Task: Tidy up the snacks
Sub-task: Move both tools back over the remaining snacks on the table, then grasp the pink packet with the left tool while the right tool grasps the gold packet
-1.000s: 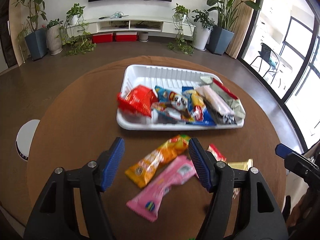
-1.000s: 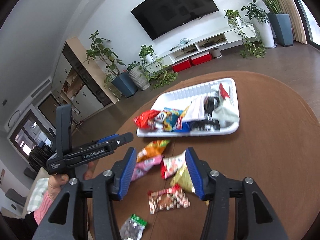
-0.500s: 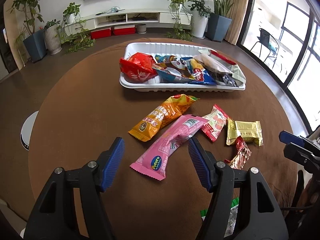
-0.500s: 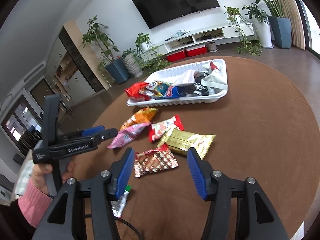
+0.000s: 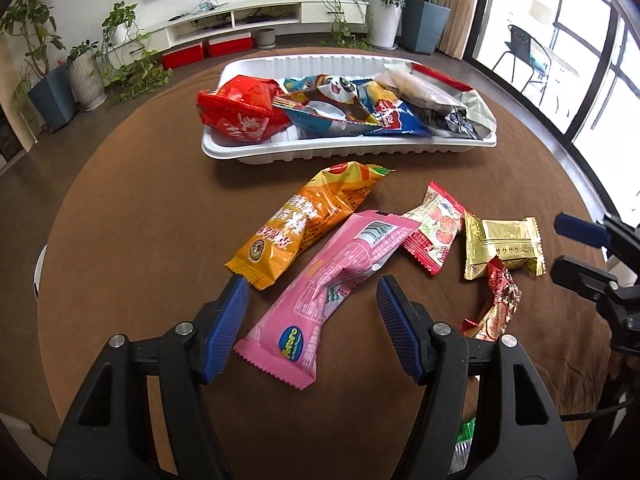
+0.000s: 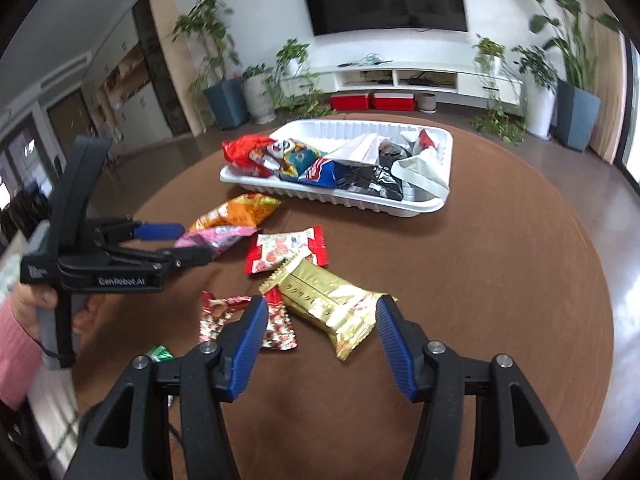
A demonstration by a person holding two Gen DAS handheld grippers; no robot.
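Between the left gripper (image 5: 312, 322) fingers: pink packet (image 5: 332, 292), now framed, untouched, jaws apart.
Right gripper (image 6: 318, 340): spread, lowered over gold packet (image 6: 332, 304).
Change: both have closed in on 2 targets.
Farther: white tray (image 5: 348, 150) awaits them.

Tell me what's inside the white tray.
The white tray holds a pile of snack bags: a red bag, a panda bag, blue, black and pale ones. Anything beneath the pile is hidden.
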